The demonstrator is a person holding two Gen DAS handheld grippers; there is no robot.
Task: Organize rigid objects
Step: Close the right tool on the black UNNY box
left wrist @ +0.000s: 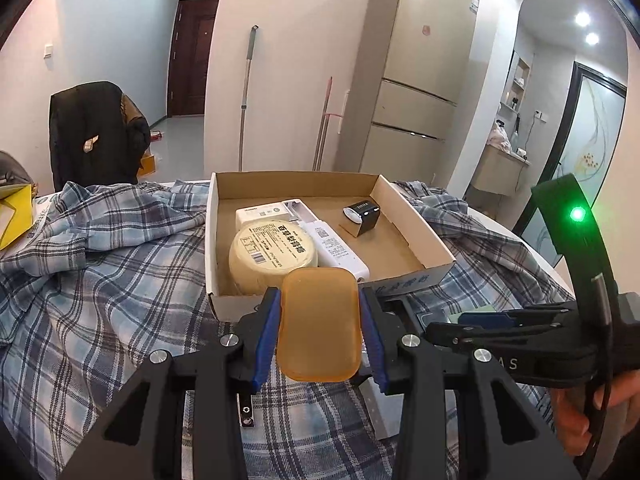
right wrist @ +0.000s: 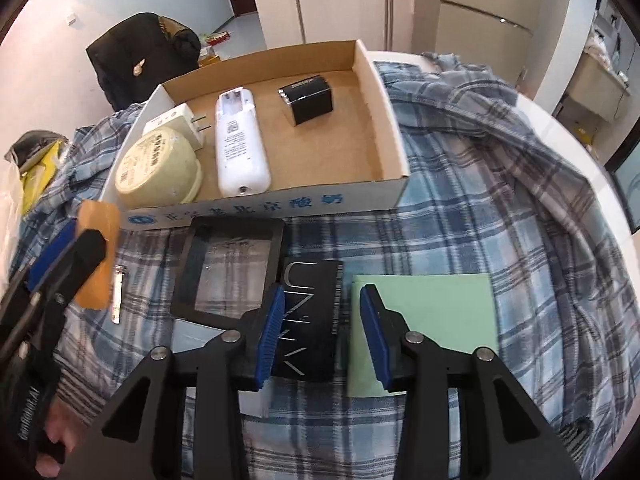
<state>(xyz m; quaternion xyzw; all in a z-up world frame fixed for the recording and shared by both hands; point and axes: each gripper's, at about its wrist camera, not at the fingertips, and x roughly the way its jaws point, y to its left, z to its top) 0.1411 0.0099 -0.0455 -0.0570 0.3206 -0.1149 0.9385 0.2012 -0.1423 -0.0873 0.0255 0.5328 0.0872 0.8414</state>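
Note:
My left gripper [left wrist: 319,300] is shut on an amber translucent case [left wrist: 318,326], held above the plaid cloth just before the cardboard tray [left wrist: 416,216]. The case also shows in the right wrist view [right wrist: 96,256]. The tray holds a round cream tin [left wrist: 272,254], a white remote [left wrist: 340,248], a white charger [left wrist: 260,213] and a small black cube [left wrist: 360,216]. My right gripper [right wrist: 322,310] is open, its jaws on either side of a slim black box [right wrist: 310,320] lying on the cloth. A black frame [right wrist: 228,268] and a green card [right wrist: 432,320] lie beside it.
A nail clipper [right wrist: 118,294] lies on the plaid cloth [right wrist: 520,240] left of the frame. A yellow bag [left wrist: 16,216] sits at the far left. A chair with a black jacket [left wrist: 96,132], mops and a fridge [left wrist: 420,72] stand behind the table.

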